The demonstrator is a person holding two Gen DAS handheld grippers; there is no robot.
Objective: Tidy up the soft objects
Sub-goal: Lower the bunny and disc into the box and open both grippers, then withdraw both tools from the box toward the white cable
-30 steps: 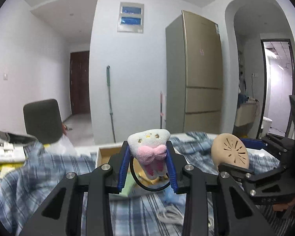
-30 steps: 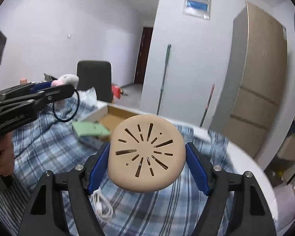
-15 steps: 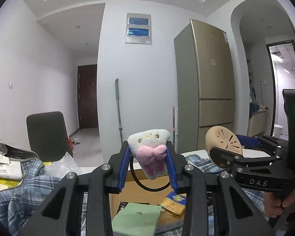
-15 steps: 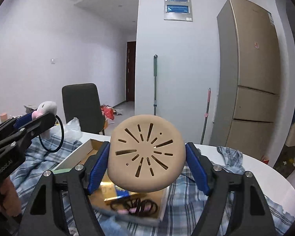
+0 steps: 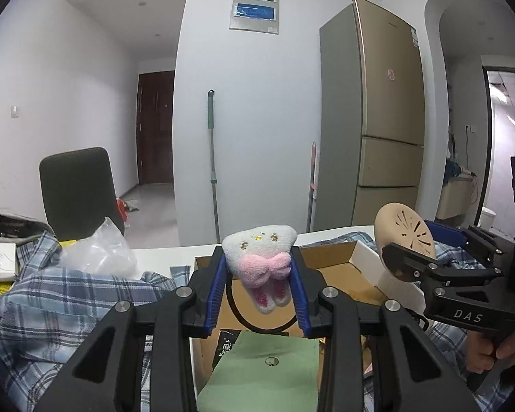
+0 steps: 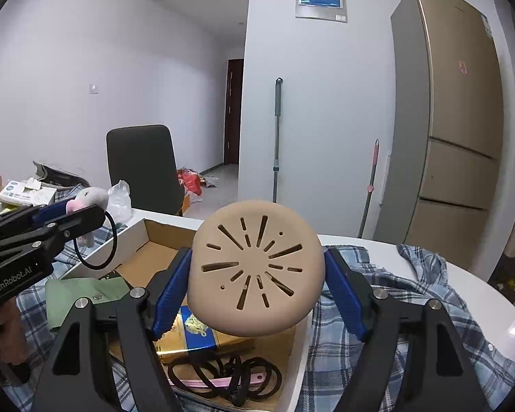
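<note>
My left gripper (image 5: 259, 288) is shut on a white and pink plush toy (image 5: 261, 261) with a black elastic loop (image 5: 257, 322) hanging under it. It hovers over the open cardboard box (image 5: 336, 267). My right gripper (image 6: 257, 288) is shut on a round beige soft pad with slits (image 6: 257, 271), above the same box (image 6: 161, 250). The pad also shows at the right of the left wrist view (image 5: 403, 237), and the plush at the left of the right wrist view (image 6: 89, 199).
The box holds a green pouch (image 5: 267, 367), a gold and blue packet (image 6: 199, 333) and black hair ties (image 6: 223, 374). A blue plaid cloth (image 6: 395, 309) covers the white table (image 6: 491, 295). A black chair (image 5: 77, 192), a plastic bag (image 5: 99, 250) and clutter stand at the left.
Both grippers moved forward over the box and tilted down a little from half a second ago; the box contents now lie under them. Both holds are unchanged.
</note>
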